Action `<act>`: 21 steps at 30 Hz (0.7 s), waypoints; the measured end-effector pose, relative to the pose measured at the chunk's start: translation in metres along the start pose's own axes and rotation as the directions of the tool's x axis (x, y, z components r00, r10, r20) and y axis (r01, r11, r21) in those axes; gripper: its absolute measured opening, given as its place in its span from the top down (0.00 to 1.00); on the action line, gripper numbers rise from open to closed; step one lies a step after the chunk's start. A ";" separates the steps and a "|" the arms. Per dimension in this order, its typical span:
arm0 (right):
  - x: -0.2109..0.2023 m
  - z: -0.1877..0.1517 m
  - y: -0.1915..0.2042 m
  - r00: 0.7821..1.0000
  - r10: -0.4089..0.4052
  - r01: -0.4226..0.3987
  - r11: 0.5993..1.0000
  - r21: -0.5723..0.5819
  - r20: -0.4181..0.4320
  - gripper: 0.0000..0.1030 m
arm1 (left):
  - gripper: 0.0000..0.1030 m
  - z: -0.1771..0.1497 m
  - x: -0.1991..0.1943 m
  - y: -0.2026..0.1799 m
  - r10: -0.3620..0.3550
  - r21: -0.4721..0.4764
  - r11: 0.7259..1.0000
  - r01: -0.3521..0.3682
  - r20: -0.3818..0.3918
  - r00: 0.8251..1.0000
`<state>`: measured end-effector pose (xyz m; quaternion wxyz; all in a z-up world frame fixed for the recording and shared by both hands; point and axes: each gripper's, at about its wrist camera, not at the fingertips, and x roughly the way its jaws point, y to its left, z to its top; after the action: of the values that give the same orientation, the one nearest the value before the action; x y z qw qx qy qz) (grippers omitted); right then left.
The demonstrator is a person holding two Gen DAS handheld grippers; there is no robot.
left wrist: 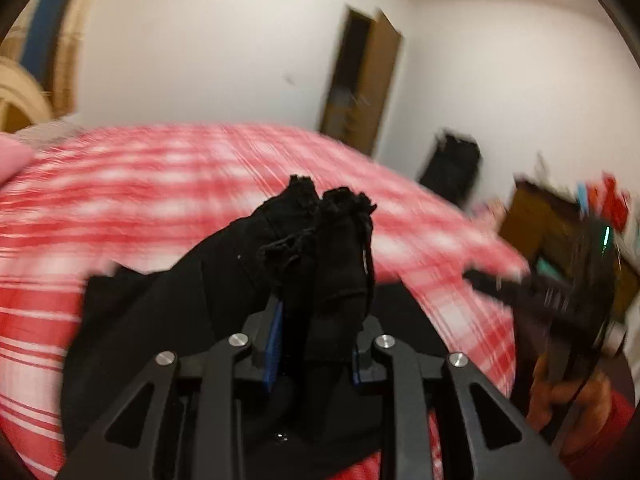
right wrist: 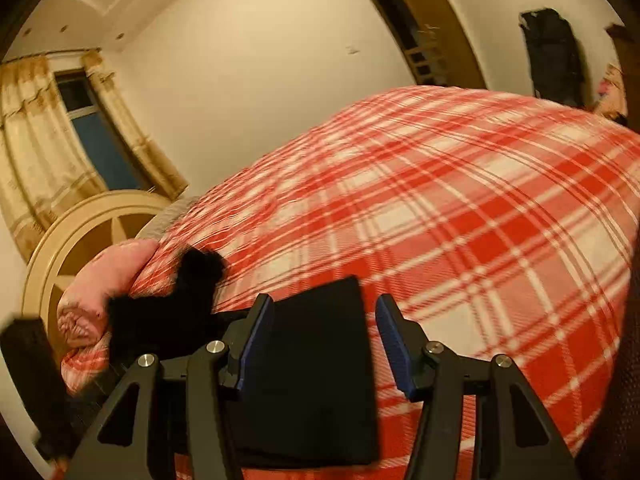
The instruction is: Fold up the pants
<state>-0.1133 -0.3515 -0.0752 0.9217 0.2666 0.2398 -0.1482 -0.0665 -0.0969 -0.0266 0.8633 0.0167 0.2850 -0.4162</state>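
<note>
The black pants [left wrist: 320,256] are bunched in my left gripper [left wrist: 316,344], which is shut on them and holds the frayed hems up over the bed. The rest of the cloth hangs down to the left. In the right wrist view a flat folded part of the pants [right wrist: 316,376] lies on the red plaid blanket [right wrist: 480,220]. My right gripper [right wrist: 326,344] is open over it, one jaw on each side, not touching. The raised bunch [right wrist: 180,304] and the left gripper show at left. The right gripper shows blurred in the left wrist view [left wrist: 560,300].
A pink pillow [right wrist: 104,280] lies at the head of the bed by the cream headboard [right wrist: 80,224]. A curtained window [right wrist: 92,136] is behind it. A doorway [left wrist: 360,80], a dark bag [left wrist: 452,168] and a wooden cabinet [left wrist: 540,216] stand beyond the bed.
</note>
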 end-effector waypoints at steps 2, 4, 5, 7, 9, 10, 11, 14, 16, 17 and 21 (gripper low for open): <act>0.003 0.002 -0.007 1.000 0.013 -0.012 0.999 0.034 -0.013 0.46 | 0.74 -0.014 0.017 -0.017 -0.010 0.056 0.998 0.014 -0.059 0.998; 0.004 0.002 -0.005 1.000 0.014 -0.014 1.000 0.019 -0.009 0.46 | 0.74 -0.025 0.027 -0.029 0.016 0.141 0.990 -0.003 -0.091 0.996; 0.006 0.001 -0.003 1.000 0.017 -0.017 1.000 0.008 -0.015 0.46 | 0.74 -0.029 0.031 -0.030 0.026 0.164 0.986 -0.008 -0.110 0.994; 0.009 -0.001 0.001 0.998 0.048 -0.048 0.999 0.005 -0.034 0.46 | 0.72 -0.029 0.033 -0.030 0.025 0.175 0.985 -0.001 -0.134 0.991; 0.012 -0.002 0.004 0.995 0.089 -0.088 0.996 0.015 -0.051 0.46 | 0.62 -0.025 0.031 -0.028 0.023 0.199 0.980 0.009 -0.158 0.987; 0.014 -0.001 0.006 0.991 0.117 -0.116 0.993 0.025 -0.062 0.46 | 0.57 -0.025 0.026 -0.029 0.027 0.219 0.976 0.010 -0.167 0.986; 0.016 0.000 0.007 0.987 0.146 -0.144 0.989 0.035 -0.072 0.46 | 0.49 -0.023 0.022 -0.030 0.024 0.235 0.972 0.019 -0.179 0.984; 0.019 0.005 0.013 0.975 0.207 -0.203 0.977 0.061 -0.075 0.38 | 0.29 -0.008 -0.006 -0.020 0.003 0.254 0.967 0.038 -0.158 0.987; 0.025 0.005 0.018 0.964 0.249 -0.241 0.967 0.085 -0.089 0.32 | 0.16 -0.003 -0.028 -0.011 0.004 0.237 0.971 0.018 -0.089 0.996; 0.028 0.003 0.020 0.960 0.258 -0.249 0.964 0.094 -0.106 0.32 | 0.10 0.001 -0.036 -0.003 0.016 0.219 0.976 -0.003 -0.058 0.998; 0.051 -0.013 0.029 0.947 0.247 -0.230 0.967 0.106 -0.204 0.31 | 0.09 0.014 -0.057 0.045 0.141 0.089 0.986 -0.141 0.009 0.990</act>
<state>-0.0642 -0.3282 -0.0994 0.8898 0.3453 0.2980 -0.0154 -0.0550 -0.0309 0.0050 0.8894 0.0749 0.2629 -0.3664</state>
